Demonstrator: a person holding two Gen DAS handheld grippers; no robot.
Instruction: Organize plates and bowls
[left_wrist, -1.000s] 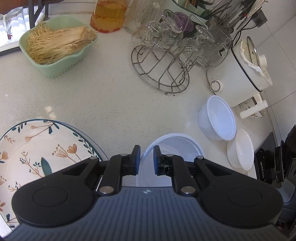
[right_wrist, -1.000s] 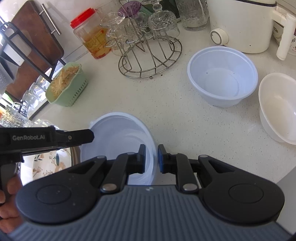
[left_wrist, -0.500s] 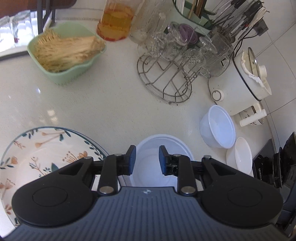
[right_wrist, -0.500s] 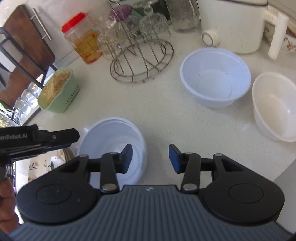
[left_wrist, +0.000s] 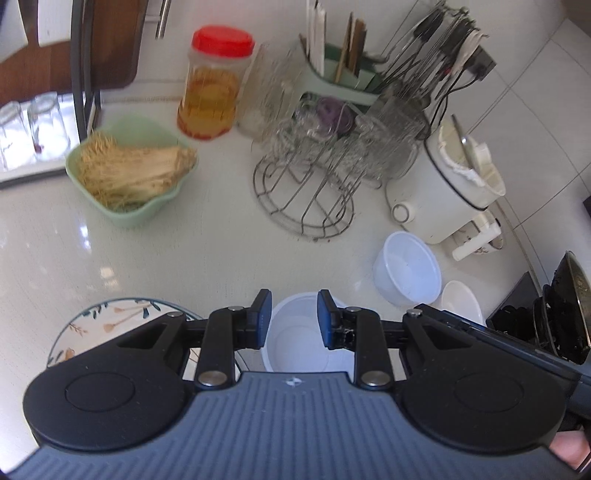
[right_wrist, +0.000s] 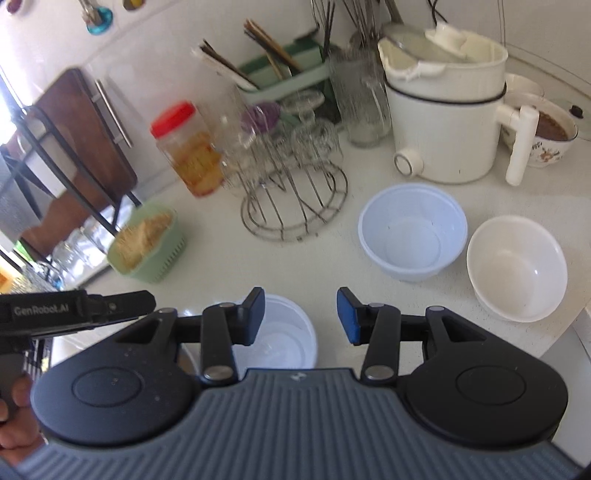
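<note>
white desk (left_wrist: 207, 251), cluttered along the back: cream electric pot (right_wrist: 447, 122), wire glass rack (right_wrist: 295, 206), red-lidded jar (left_wrist: 212, 85), green basket of dried noodles (left_wrist: 129, 177). task things, largest first: floral plate (left_wrist: 107, 325) at the near left, half hidden under the left gripper (left_wrist: 291, 323); translucent white bowl (right_wrist: 284, 336) just beside the plate, sitting on the desk; a second bluish-white bowl (right_wrist: 412, 230) farther right with a cream bowl (right_wrist: 517, 266) just beside it, both empty and upright. what changed: a second ago both grippers were pinched narrow over the near bowl's rim; half a second ago they began parting; now the right gripper (right_wrist: 301, 319) stands wide with nothing between its pads, the left is open to a moderate gap, also empty, and both have pulled up and back so more of the desk shows. the near bowl rests on its own, free of either gripper. reading: that bowl has just been set down next to the plate and released, so one placement looks finished. two bowls remain apart at the right; likely next is a reach for the bluish one to nest it into the near bowl. thin plastic rim may flex or slip under a pinch.
</note>
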